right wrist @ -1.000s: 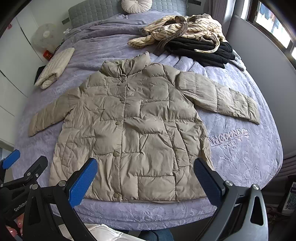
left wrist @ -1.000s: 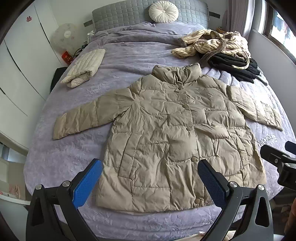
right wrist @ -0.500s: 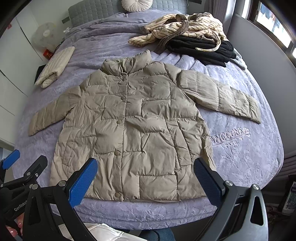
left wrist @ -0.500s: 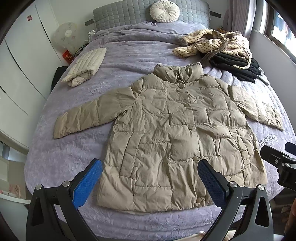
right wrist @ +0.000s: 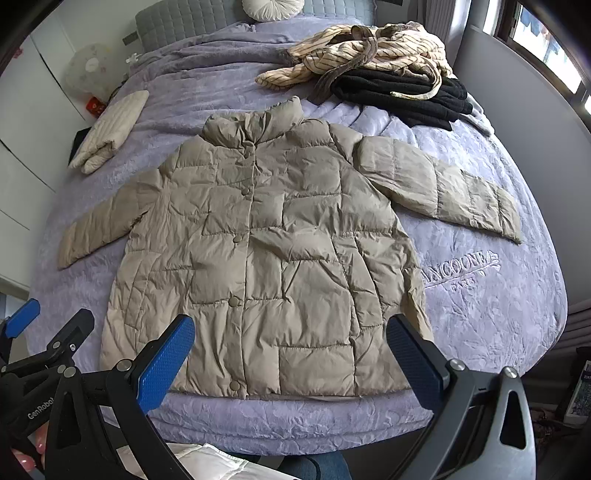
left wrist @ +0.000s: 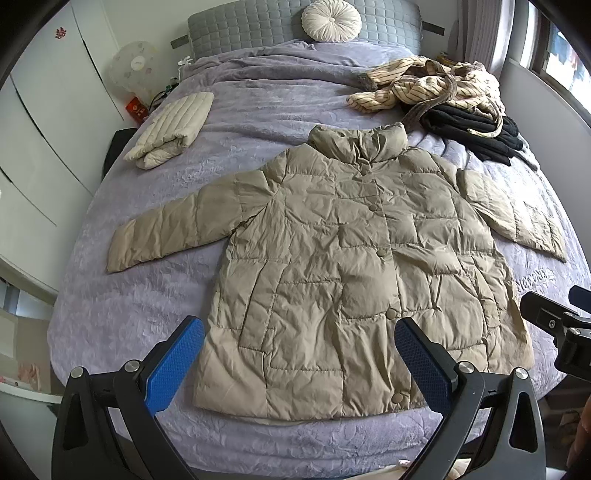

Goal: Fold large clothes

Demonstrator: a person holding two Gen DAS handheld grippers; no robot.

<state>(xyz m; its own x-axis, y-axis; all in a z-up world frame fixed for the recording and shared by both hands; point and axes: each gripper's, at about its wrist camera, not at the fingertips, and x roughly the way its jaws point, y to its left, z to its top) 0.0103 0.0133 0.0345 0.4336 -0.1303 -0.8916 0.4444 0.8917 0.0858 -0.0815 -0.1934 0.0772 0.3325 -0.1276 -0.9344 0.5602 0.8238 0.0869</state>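
One beige quilted puffer coat (left wrist: 347, 266), snapped shut, front up, spread flat on the lavender bedspread (left wrist: 140, 317); hem nearest the foot of the bed, collar toward the grey headboard (left wrist: 258, 33); both sleeves laid out sideways, likely so each can be turned in over the body. No fold made yet.

Two handheld grippers, both over the hem and apart from the cloth:
- left gripper (left wrist: 299, 365): jaws spread wide, nothing between them.
- right gripper (right wrist: 291, 363): jaws likewise spread, empty.

One cream quilted garment (left wrist: 173, 129), already folded, set near the left edge, presumably finished.

One heap of striped (right wrist: 365, 51) and black clothes (right wrist: 402, 92) at the far right corner, unfolded, probably waiting.

One round pleated cushion (left wrist: 331, 19) against the headboard.
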